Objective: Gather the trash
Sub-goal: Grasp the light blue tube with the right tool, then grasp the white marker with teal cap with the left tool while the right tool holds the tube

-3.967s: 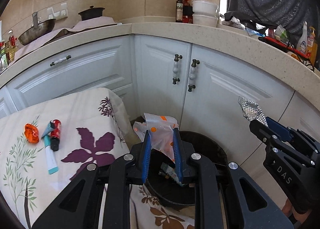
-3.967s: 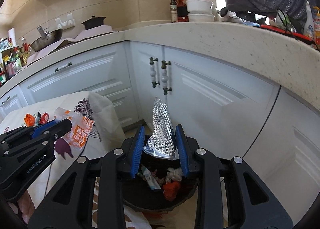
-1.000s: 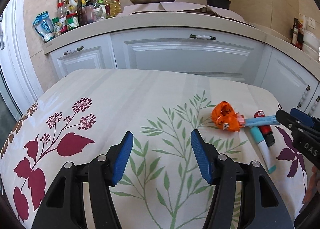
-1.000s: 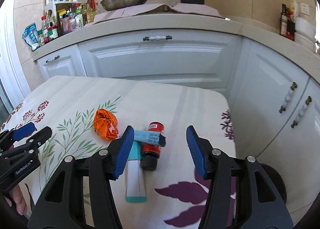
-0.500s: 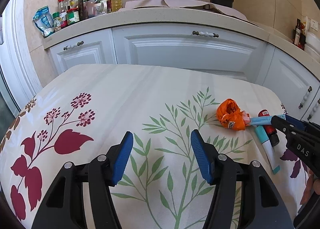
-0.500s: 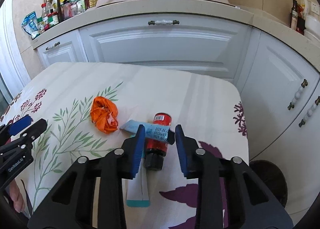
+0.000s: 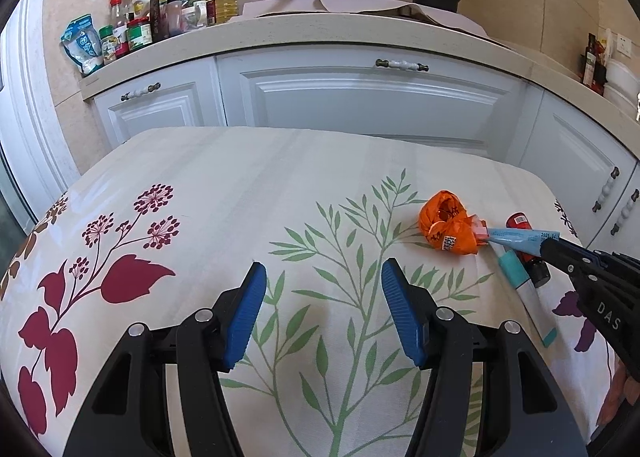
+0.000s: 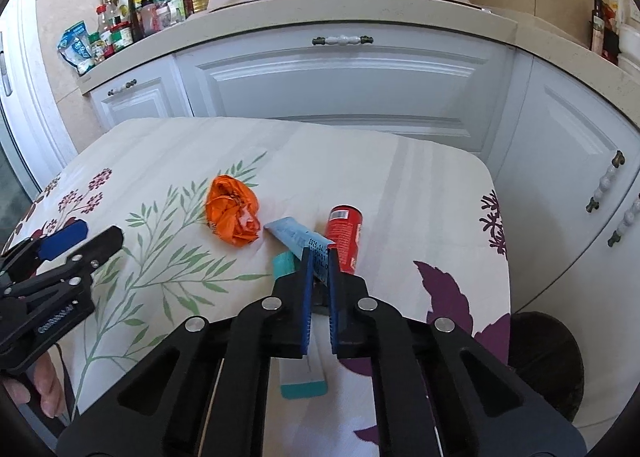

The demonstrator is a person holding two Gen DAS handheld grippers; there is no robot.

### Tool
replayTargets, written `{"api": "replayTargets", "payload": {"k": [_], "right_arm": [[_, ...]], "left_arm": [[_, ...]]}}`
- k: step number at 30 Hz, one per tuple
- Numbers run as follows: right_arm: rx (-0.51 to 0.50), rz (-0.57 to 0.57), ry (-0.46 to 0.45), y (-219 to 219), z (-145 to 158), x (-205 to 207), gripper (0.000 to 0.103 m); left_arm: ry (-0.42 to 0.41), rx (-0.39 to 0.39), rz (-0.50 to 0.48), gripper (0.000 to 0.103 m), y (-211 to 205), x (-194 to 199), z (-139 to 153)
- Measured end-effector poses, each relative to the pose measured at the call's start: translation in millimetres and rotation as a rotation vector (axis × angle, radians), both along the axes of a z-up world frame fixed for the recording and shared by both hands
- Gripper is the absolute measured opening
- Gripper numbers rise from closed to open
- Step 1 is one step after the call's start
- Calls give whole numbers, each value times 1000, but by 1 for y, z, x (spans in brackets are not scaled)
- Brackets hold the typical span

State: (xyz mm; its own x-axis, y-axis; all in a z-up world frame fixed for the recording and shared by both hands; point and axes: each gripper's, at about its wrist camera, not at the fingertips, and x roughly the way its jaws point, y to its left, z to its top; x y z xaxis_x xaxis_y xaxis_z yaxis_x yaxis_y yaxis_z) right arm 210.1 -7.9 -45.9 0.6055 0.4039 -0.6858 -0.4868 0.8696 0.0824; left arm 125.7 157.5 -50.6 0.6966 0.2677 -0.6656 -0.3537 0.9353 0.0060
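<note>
1. Right tongs (image 8: 319, 257), spread a second ago, now pinching blue wrapper (image 8: 298, 238); pickup begun.
2. Beyond: red can (image 8: 345, 232), orange wad (image 8: 232, 210), teal tube (image 8: 303, 377) waiting on counter (image 8: 360, 165).
3. Left tongs (image 7: 322, 297) unchanged, spread, empty.

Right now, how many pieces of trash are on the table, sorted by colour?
Orange: 1, crumpled wrapper
Red: 1, small bottle
Light blue: 1, flat tube, pinched in the right tongs
Teal and white: 1, long tube
Total: 4
</note>
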Motion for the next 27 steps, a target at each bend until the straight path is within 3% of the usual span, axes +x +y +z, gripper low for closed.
{"api": "replayTargets", "payload": {"k": [13,27], "right_arm": [[85,-66,-69,-43,24,-22,3],[116,-195,-102,-120,19,-36,3]], "left_arm": [[0,-6,-76,59,-42,2,3],[35,17,-185,59,-117,16,-4]]}}
